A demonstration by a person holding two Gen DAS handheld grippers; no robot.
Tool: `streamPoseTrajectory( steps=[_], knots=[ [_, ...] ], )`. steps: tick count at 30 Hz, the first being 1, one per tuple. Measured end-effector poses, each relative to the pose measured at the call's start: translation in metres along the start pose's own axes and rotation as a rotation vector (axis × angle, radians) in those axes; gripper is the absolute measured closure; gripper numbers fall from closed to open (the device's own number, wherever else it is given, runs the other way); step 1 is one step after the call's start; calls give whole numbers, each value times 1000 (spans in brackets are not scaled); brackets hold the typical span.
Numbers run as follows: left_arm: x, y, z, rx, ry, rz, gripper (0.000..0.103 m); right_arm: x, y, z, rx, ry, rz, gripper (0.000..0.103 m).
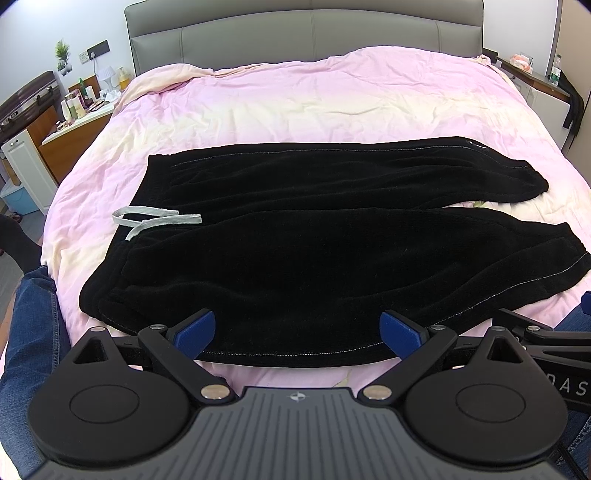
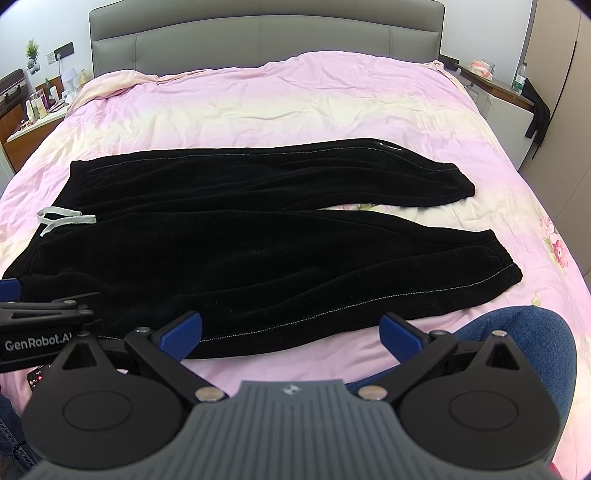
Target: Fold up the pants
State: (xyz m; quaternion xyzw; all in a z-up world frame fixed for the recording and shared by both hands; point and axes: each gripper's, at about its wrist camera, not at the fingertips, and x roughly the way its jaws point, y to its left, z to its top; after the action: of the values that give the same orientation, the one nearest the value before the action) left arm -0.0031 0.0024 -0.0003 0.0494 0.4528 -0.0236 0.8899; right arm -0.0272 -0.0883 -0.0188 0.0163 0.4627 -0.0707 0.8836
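L gripper (image 1: pixel 297 334): jaws wide apart, blue pads (image 1: pixel 195 332) either side of pants' near hem edge, nothing clamped. Hangs just over near edge of bed (image 1: pixel 332 107), waist-side half of the garment.

R gripper (image 2: pixel 291 332): jaws also spread wide, holding nothing. Sits at near edge of bed, just beside the L unit; L pad over near leg's outer seam, R pad over bare sheet. In R wrist view the L gripper's black arm w/ "GenRobot.AI" lettering shows at the left edge.

Denim knee (image 2: pixel 517 343) of the person pressed against near edge, R side; more denim at L edge in left wrist view.

Black pants (image 1: pixel 295 240) lie flat across the pink sheet (image 1: pixel 295 96), spread crosswise: waistband toward bed's left edge, cuffs toward right edge. Both legs side by side, near leg alongside near edge, far leg toward bed's middle. Legs touch along most of length, split apart near the cuffs w/ a sliver of sheet between. Grey drawstring (image 1: pixel 155 219) looped at waistband, partly trailing onto sheet at left.

Sheet wrinkled, pale-yellow patches, floral print (image 2: pixel 557 247) near right edge.

Far: grey padded headboard (image 1: pixel 303 29) along far edge. Nightstand (image 1: pixel 74 122) w/ bottles, small lamp, beyond far-left corner. Shelf (image 1: pixel 532 74) w/ a bottle beyond far-right corner.
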Motion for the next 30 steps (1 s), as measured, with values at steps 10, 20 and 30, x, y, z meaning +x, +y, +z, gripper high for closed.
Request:
streamPoseTrajectory(
  steps=[10, 20, 30],
  knots=[
    [4, 0, 0, 12, -1, -3, 0, 2, 5, 0, -13, -5, -1, 5],
    [19, 8, 3, 49, -20, -9, 0, 10, 6, 1, -53, -37, -5, 5],
    [59, 29, -6, 281, -64, -52, 0, 33, 25, -9, -611, -295, 62, 5]
  ],
)
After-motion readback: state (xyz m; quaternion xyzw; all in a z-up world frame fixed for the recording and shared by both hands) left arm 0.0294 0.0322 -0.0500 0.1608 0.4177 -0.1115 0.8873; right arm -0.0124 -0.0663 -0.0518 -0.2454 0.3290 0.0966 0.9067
